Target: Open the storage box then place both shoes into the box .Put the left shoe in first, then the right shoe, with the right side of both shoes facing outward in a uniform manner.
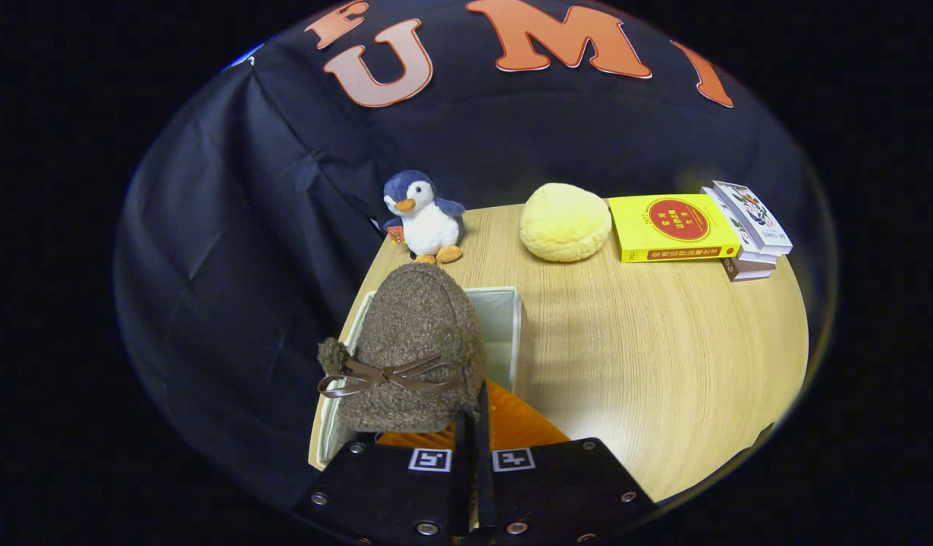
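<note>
I have the hand-held gripper point(472, 425) pinched on the brown shoe point(413, 341) over the open storage box point(504, 318); next, lower it in

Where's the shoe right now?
In the gripper view, the brown shoe is pinched at its edge by the gripper, hanging over the open white box, penguin beyond.

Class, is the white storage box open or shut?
Open: the storage box shows its inner walls, with the brown shoe held over it in the gripper.
</note>
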Available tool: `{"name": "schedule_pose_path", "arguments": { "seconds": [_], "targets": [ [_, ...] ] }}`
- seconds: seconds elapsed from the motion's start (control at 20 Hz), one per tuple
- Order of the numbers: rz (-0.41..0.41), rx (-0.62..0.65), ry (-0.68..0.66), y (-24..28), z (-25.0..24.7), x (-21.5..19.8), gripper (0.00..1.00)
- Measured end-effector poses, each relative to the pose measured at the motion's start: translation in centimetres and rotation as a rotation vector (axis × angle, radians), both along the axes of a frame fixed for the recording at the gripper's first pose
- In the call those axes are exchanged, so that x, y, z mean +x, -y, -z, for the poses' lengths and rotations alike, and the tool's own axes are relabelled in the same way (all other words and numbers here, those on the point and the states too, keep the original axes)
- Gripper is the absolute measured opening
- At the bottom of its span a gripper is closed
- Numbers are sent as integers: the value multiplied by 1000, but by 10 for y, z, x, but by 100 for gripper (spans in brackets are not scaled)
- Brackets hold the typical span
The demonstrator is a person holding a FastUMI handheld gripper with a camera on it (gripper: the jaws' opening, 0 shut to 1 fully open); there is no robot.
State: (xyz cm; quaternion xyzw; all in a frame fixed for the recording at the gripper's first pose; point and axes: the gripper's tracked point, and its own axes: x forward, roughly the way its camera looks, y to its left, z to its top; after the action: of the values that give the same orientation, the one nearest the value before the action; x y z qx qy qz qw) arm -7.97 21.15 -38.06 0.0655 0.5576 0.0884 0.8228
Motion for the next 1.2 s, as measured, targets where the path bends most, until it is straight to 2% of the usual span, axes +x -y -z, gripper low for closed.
{"name": "schedule_pose_path", "arguments": {
  "seconds": [0.25, 0.45, 0.75, 0.8, 1.2],
  "targets": [
    [5, -50, -54, -1, 28, -10, 10],
    [-13, 10, -44, -21, 9, -17, 23],
    [-4, 114, 94, -12, -53, 11, 38],
    [-11, 116, 128, -6, -65, 15, 43],
    [-47, 116, 440, 68, -162, 47, 59]
  ]
}}
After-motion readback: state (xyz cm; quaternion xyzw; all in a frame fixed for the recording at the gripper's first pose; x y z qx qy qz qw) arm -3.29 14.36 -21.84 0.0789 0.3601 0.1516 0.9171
